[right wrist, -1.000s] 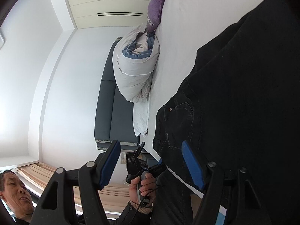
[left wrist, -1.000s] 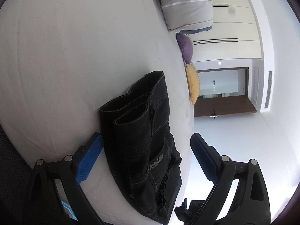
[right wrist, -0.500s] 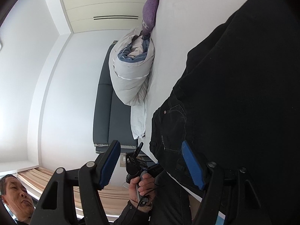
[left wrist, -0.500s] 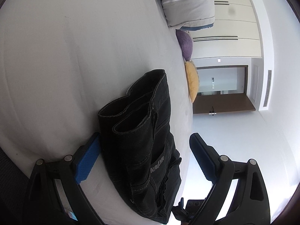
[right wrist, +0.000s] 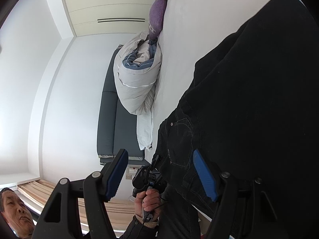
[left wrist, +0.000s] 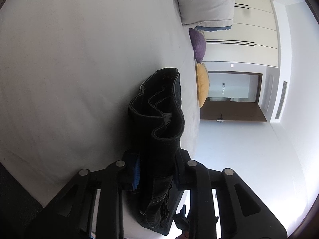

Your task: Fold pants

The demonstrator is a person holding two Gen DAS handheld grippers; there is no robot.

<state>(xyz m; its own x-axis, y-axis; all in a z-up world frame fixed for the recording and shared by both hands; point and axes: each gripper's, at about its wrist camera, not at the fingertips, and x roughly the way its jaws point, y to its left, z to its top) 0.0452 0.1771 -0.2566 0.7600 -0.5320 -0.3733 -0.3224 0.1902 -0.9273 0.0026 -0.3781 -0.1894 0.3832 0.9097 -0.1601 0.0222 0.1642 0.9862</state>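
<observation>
Clearly two very different accounts of the same black pants point(left wrist: 159, 131). From the left wrist view: left gripper point(left wrist: 156, 171) clenched on the near end of the folded bundle, blue pad point(left wrist: 136, 171) just peeking out beside the cloth, the other finger pressed against the far side of the fabric. Seen only here: hems and folded edges stacked in wavy layers, bundle running lengthwise away from the camera across the white bed point(left wrist: 79, 59), far end pointing toward the yellow cushion point(left wrist: 202, 84) and purple cushion point(left wrist: 198, 46) at the bed's edge, near end hanging over the mattress border. Also only here: brown door point(left wrist: 233, 116) and rolled grey duvet point(left wrist: 205, 2) from its side. From the right wrist view: right gripper point(right wrist: 159, 173) released, blue pads point(right wrist: 204, 172) well apart, nothing between them; one finger lying against the dark cloth, whether touching or just above, cannot tell. Shown only here: waist end with rivet and pocket stitching point(right wrist: 179, 127), pants spread broad over the sheet, long axis slanting from lower left up to upper right; the other gripper's handle in a hand point(right wrist: 147, 201) beneath the waistband; a face point(right wrist: 14, 209) at the lower left corner; dark sofa point(right wrist: 107, 117) behind the duvet.
</observation>
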